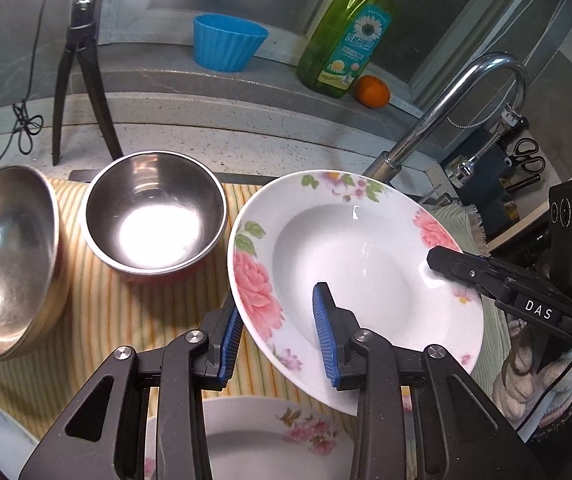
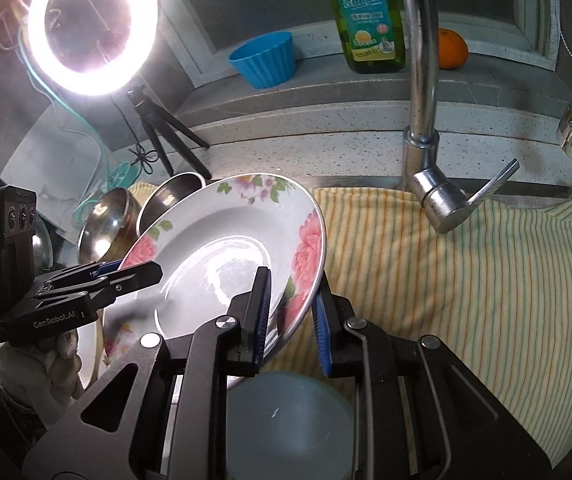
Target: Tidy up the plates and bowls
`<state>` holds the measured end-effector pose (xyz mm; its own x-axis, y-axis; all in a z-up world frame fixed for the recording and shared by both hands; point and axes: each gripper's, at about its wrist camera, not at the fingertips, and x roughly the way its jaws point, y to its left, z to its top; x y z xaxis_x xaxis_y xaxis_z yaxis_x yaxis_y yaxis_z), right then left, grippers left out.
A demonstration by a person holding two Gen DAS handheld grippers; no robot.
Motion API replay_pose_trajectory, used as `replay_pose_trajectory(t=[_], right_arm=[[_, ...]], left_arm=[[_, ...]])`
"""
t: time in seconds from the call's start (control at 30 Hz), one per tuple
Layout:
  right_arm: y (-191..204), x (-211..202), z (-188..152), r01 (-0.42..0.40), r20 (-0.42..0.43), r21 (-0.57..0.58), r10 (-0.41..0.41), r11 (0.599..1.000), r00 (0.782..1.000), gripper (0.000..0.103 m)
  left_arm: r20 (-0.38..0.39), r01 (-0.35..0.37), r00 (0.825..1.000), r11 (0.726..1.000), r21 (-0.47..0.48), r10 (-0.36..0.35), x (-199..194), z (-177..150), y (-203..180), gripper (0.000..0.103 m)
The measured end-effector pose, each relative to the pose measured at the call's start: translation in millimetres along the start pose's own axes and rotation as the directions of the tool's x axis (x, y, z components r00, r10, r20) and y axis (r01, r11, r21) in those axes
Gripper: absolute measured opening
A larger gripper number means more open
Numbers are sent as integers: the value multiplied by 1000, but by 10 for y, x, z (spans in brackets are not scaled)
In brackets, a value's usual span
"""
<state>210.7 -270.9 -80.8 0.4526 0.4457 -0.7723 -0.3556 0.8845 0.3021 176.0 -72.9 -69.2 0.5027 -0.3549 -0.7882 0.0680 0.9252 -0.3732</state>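
Porcelain, floral-rimmed: the deep plate (image 1: 360,256) sits tilted above the striped cloth (image 1: 125,312), held at two rims at once. My left gripper (image 1: 279,334) straddles its near edge, one blue pad under the rim, one inside the well; whether it truly clamps, I cannot tell. My right gripper (image 2: 292,322) brackets the opposite rim the same way, grip likewise unclear. Behind the plate stand two steel bowls (image 1: 153,216). Below the plate lies a second floral plate (image 1: 253,436). Faucet (image 2: 422,80) rises beyond it.
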Motion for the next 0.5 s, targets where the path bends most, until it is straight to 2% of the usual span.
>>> replay_pose_trajectory(t=[0.5], right_arm=[[788,-324,-557,-12,21,-59,13,998,1000,21]], left_arm=[[13,-4,1000,1000,14,3,-561,-441,272,31]])
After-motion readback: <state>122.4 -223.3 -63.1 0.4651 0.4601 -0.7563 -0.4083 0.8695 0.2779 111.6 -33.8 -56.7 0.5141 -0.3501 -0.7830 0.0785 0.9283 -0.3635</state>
